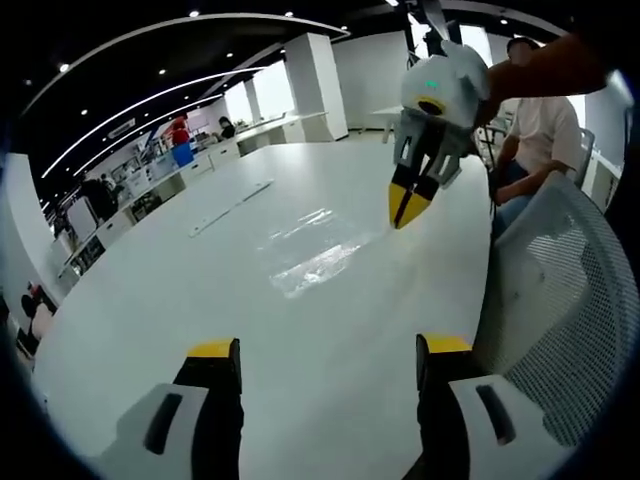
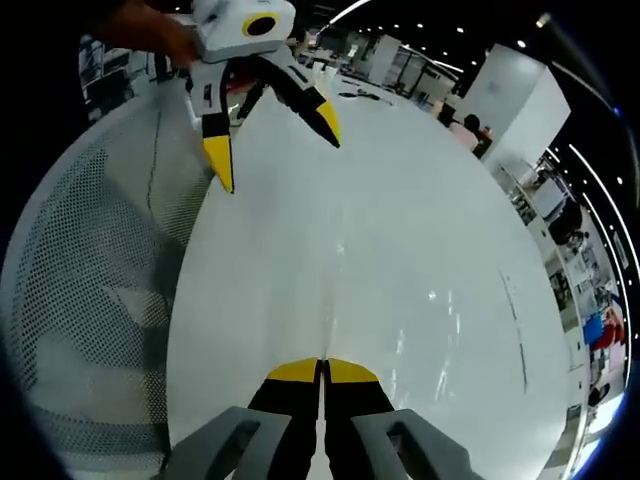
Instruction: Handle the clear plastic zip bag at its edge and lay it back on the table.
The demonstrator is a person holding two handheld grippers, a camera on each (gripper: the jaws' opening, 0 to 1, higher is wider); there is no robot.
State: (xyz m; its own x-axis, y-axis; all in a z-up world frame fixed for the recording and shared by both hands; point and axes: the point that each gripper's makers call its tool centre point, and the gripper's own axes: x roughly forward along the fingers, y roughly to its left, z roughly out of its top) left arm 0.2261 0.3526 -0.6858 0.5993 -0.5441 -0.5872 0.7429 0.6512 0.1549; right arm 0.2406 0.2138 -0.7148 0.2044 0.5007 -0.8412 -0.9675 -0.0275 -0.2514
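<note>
Nearest in the left gripper view, the left gripper [image 1: 328, 362] has its two yellow-tipped jaws spread wide apart with nothing between them. They hang over the white table [image 1: 150, 300]. A mesh chair [image 1: 565, 320] stands just beside the table. Farther out, the clear bag [image 1: 312, 250] lies flat on the table. The right gripper [image 1: 408, 205] comes down at the bag's edge, its jaws pressed together; I cannot tell if they pinch the plastic. Past it a person [image 1: 540, 130] sits. In the right gripper view, the right gripper's [image 2: 322, 372] jaws touch each other.
</note>
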